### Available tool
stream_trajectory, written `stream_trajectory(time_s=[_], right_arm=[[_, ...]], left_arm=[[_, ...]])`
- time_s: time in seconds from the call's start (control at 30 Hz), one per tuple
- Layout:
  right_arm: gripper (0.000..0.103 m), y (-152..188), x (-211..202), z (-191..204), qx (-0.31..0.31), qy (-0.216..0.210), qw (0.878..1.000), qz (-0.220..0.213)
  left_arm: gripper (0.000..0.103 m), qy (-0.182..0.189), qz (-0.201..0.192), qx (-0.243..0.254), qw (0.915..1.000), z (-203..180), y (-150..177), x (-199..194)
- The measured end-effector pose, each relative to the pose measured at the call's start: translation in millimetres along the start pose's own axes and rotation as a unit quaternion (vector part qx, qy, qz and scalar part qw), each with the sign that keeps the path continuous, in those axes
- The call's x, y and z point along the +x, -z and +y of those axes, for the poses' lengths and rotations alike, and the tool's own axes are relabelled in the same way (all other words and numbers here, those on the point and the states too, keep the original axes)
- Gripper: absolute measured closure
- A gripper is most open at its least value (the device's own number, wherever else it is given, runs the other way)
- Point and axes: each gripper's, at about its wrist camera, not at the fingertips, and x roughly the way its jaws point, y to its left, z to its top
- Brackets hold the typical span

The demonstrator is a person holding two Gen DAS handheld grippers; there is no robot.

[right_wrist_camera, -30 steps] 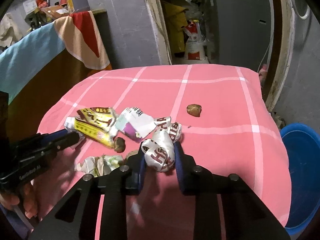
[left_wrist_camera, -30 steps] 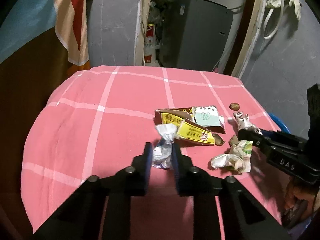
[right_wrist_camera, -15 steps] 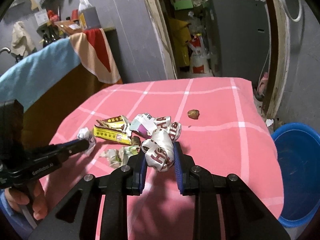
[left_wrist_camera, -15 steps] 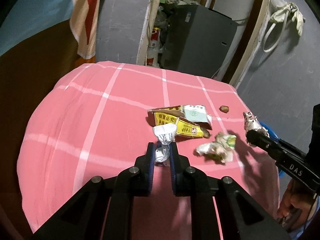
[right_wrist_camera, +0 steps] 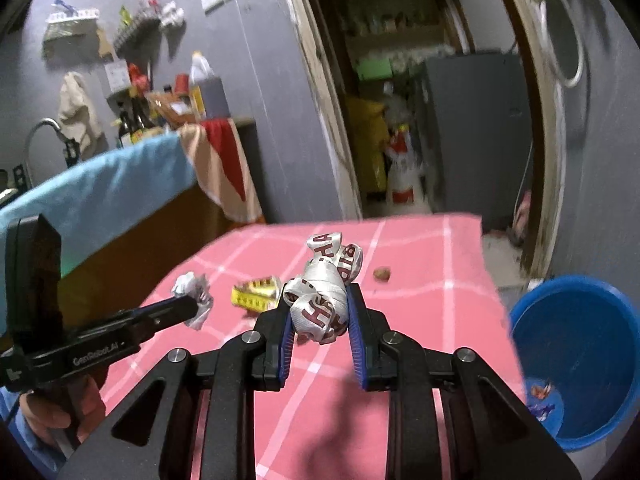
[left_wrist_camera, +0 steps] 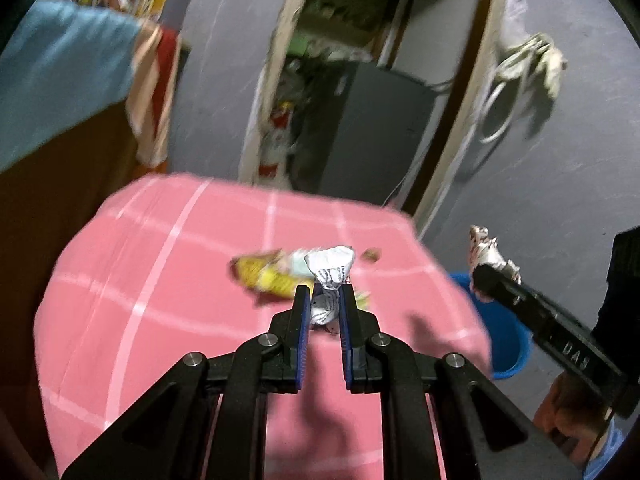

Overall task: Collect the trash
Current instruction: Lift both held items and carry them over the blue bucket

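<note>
Two tools: left tool (left_wrist_camera: 324,300) and right tool (right_wrist_camera: 320,312). Each holds one crumpled wrapper (left_wrist_camera: 329,266) (right_wrist_camera: 326,280). One yellow packet (right_wrist_camera: 256,296), one brown nut (right_wrist_camera: 382,273), one blue bucket (right_wrist_camera: 580,356).

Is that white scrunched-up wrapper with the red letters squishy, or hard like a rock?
Probably squishy: the white wrapper with red letters is crumpled into soft folds where the right gripper pinches it. It looks light too, since its free end stands up above the fingers without drooping. It likely would not roll far, being lumpy rather than round.
</note>
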Motion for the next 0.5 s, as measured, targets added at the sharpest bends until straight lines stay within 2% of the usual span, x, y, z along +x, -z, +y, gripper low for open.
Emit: stream_trajectory(time_s=[0.27, 0.5], right_arm=[[0.081, -24, -62, -13, -0.021, 0.04, 0.994, -0.098], [0.081, -38, -108, -40, -0.027, 0.092, 0.985, -0.147]], left_arm=[[0.092, 0.062, -0.077, 0.037, 0.9944, -63, -30, -9], [0.092, 0.111, -0.126, 0.061, 0.9838, -126, -37, -8]])
